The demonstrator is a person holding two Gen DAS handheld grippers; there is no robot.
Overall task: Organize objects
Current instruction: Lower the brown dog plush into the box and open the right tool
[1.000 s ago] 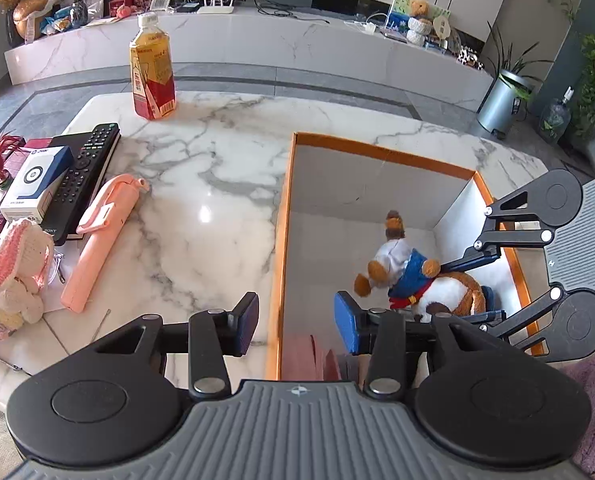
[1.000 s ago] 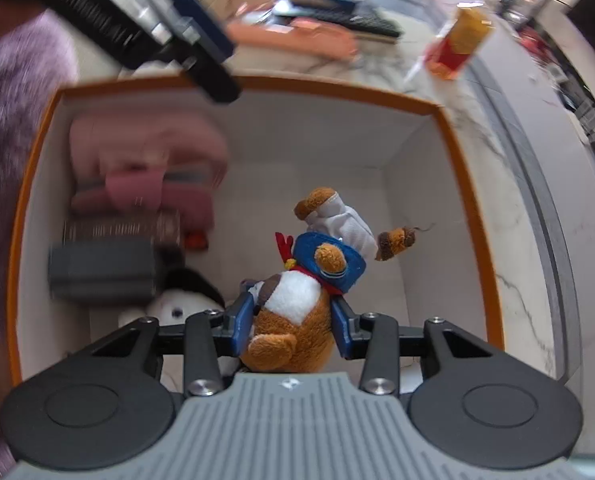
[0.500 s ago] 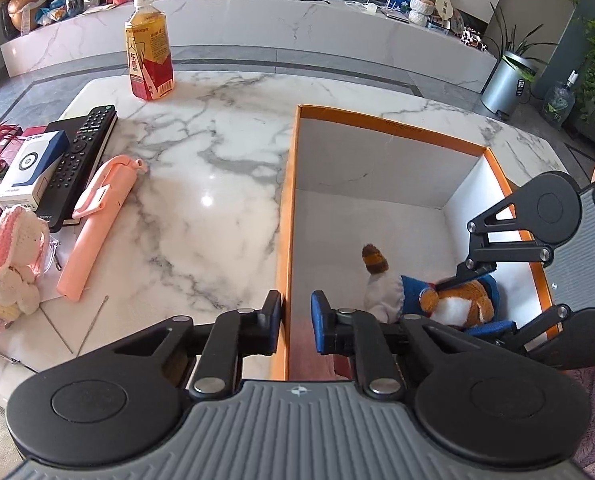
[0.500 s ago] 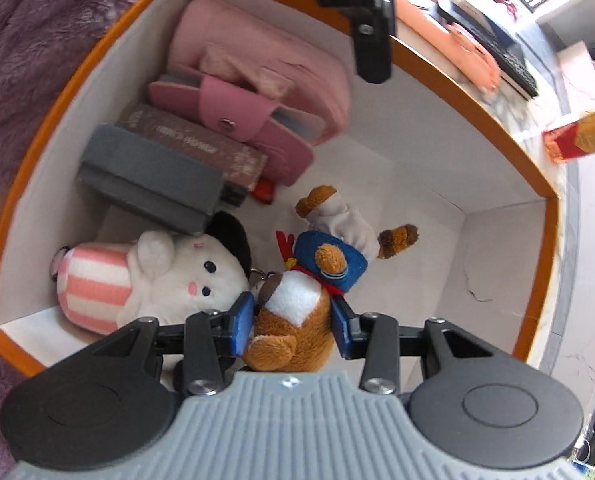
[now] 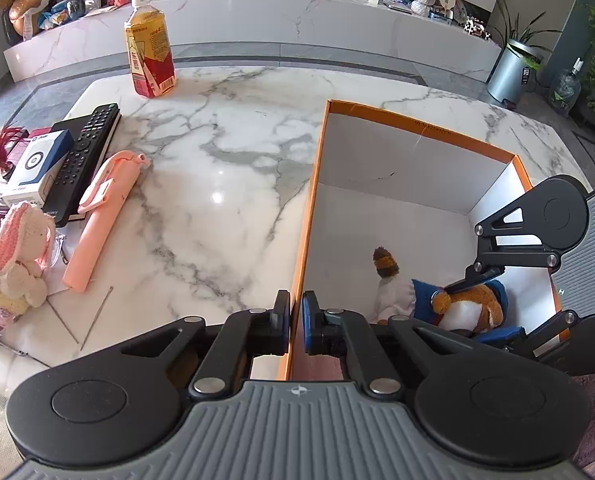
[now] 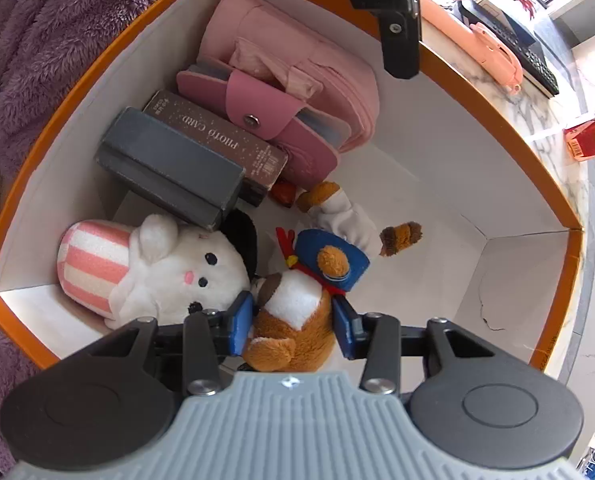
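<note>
Left wrist view: left gripper (image 5: 295, 322) has narrowed since a second ago, from wide apart to pinched on the orange box (image 5: 417, 126) side wall, one blue pad outside, one inside, wall edge (image 5: 297, 312) between them. The brown plush toy (image 5: 463, 306) sits lower in the box than before, now down on the floor near the right wall, with the right gripper (image 5: 473, 304) clamped around it (only its linkage and one finger tip show here). On the marble table (image 5: 225, 168) left of the box: pink selfie stick (image 5: 105, 216), black remote (image 5: 83, 158), white and blue carton (image 5: 33, 168), crochet bunny (image 5: 13, 252) at the edge, juice bottle (image 5: 149, 52) far back. None of these touch the box. Right wrist view: right gripper (image 6: 293, 324) closed on the brown plush toy (image 6: 293, 308) at its body, same grip as in the earlier frames; view has dropped deeper into the orange box (image 6: 497, 120). Toy's blue jacket and white pants point away from the camera, feet up. Just beside it on the left, touching, a white plush with pink striped hat (image 6: 153, 272). Behind that: grey case (image 6: 169, 168), brown photo card box (image 6: 217, 140), pink wallet (image 6: 265, 120), pink pouch (image 6: 297, 64), stacked against the far wall. A small red item (image 6: 283, 192) is half hidden under the brown box. The left gripper's finger (image 6: 397, 28) hangs over the far rim, blocking part of the table beyond.
</note>
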